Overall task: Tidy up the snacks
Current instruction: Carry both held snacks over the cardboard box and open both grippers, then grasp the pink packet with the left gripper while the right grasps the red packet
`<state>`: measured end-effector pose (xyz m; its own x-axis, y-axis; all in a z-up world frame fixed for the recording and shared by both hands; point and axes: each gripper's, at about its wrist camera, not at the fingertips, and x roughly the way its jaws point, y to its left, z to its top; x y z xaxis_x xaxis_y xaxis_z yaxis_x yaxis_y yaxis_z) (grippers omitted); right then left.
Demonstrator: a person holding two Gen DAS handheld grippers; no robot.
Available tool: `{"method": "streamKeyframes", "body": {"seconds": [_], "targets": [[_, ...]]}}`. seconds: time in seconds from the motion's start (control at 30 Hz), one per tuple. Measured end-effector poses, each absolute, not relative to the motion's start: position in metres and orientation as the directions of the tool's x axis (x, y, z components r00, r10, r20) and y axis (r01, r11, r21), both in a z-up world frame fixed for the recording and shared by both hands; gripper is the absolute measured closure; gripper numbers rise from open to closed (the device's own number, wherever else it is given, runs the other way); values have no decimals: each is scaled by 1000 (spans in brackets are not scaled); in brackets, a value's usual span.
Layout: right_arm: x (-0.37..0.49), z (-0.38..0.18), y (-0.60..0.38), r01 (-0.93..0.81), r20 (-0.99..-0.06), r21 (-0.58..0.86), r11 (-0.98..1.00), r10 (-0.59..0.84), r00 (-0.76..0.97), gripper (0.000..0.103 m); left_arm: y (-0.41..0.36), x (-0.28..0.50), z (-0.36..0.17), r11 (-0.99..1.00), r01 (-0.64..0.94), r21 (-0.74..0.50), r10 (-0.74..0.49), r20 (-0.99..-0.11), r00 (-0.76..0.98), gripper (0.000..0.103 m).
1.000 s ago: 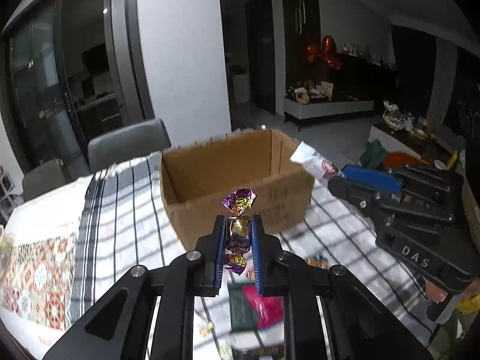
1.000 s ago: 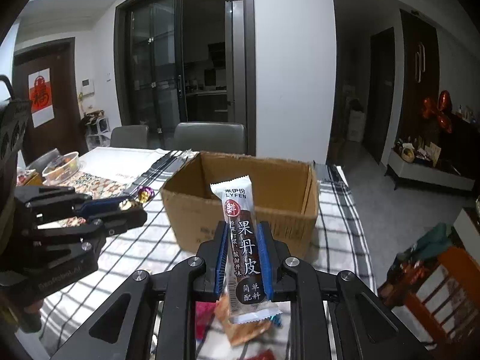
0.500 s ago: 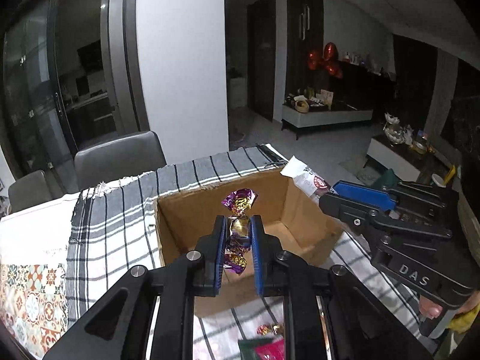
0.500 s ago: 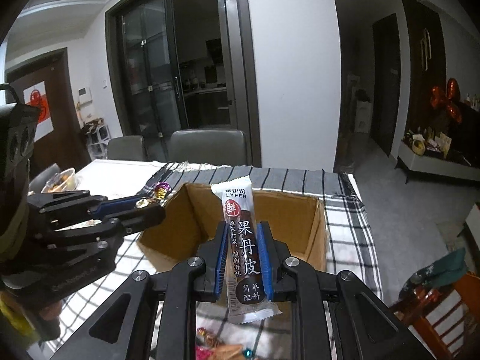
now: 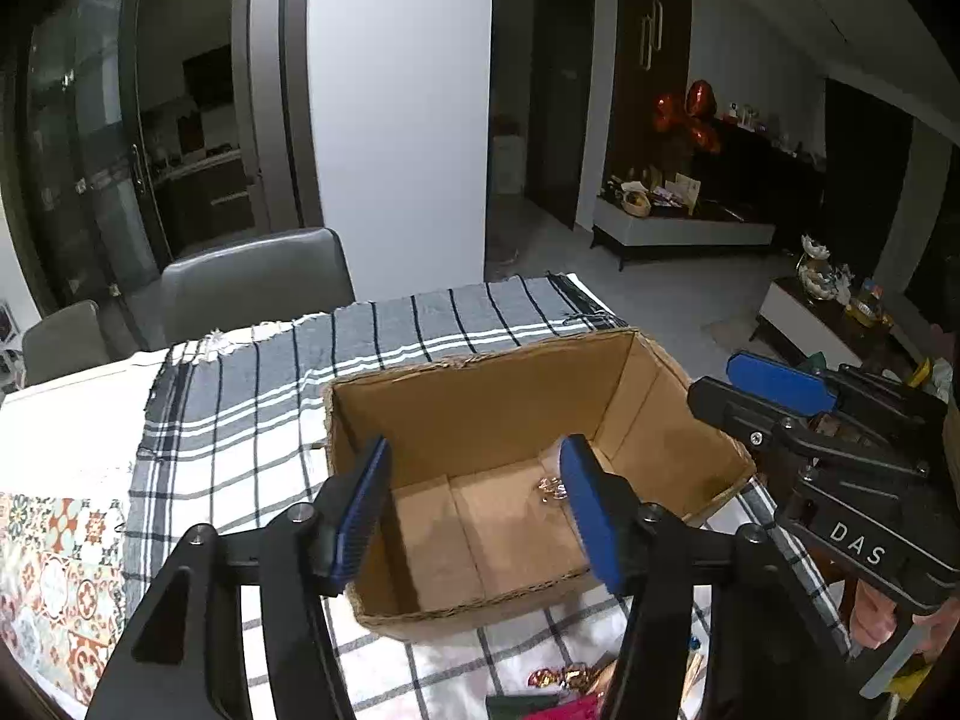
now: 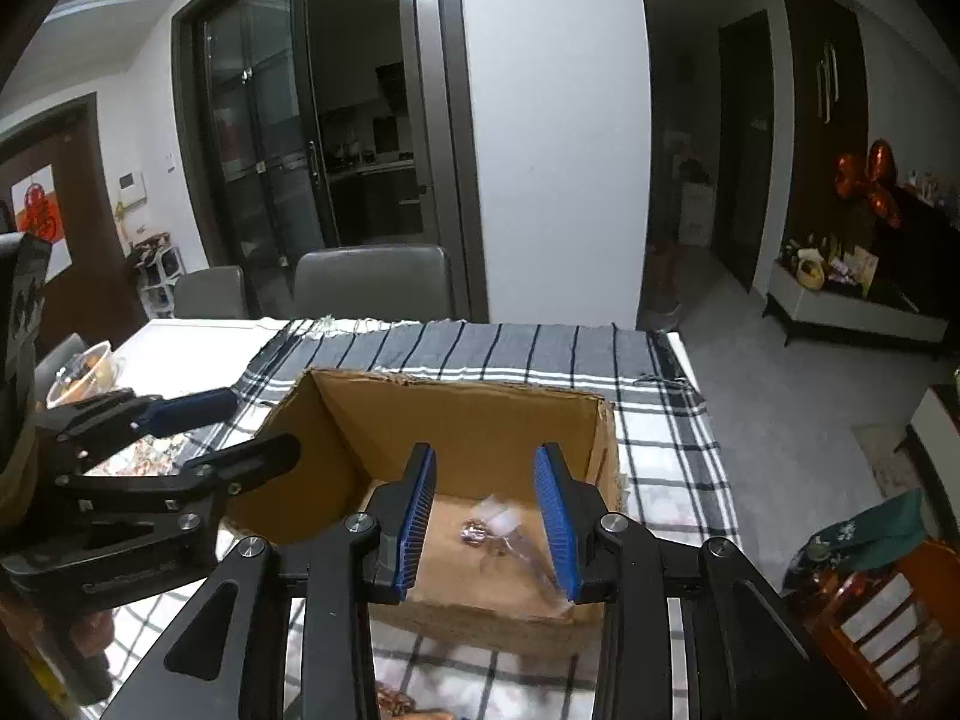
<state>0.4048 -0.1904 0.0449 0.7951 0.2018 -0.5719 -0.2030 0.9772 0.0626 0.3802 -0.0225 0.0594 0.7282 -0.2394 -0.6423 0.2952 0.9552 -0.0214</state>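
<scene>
An open cardboard box [image 5: 480, 408] stands on the checked tablecloth; it also shows in the right wrist view [image 6: 480, 420]. My left gripper [image 5: 474, 510] is open and empty above the box's near edge. My right gripper [image 6: 486, 516] is open and empty above the box too; it shows at the right in the left wrist view [image 5: 780, 396]. A purple foil candy [image 6: 473, 534] and a long white snack bar [image 6: 522, 546], blurred, lie on the box floor. The candy shows in the left wrist view [image 5: 552, 489] too.
Loose snacks [image 5: 564, 684] lie on the cloth in front of the box. Grey chairs [image 5: 258, 282] stand behind the table. A clear bowl [image 6: 84, 369] sits at the far left. A patterned mat [image 5: 54, 576] covers the table's left side.
Both grippers opened over the box. The purple candy dropped from the left one and the white snack bar from the right one; both now lie inside the box.
</scene>
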Motion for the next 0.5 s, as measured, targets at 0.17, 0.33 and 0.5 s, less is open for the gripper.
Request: {"method": "streamKeyframes", "body": {"seconds": [0.17, 0.33, 0.5], "targets": [[378, 49, -189, -219, -551, 65, 974, 218, 805, 68, -18, 350, 68, 958, 288, -12, -230, -632, 740, 45], [348, 54, -191, -202, -529, 73, 977, 210, 822, 68, -15, 315, 76, 964, 267, 20, -199, -610, 767, 45], [320, 55, -193, -183, -543, 66, 981, 189, 819, 68, -13, 289, 78, 962, 271, 30, -197, -612, 766, 45]]}}
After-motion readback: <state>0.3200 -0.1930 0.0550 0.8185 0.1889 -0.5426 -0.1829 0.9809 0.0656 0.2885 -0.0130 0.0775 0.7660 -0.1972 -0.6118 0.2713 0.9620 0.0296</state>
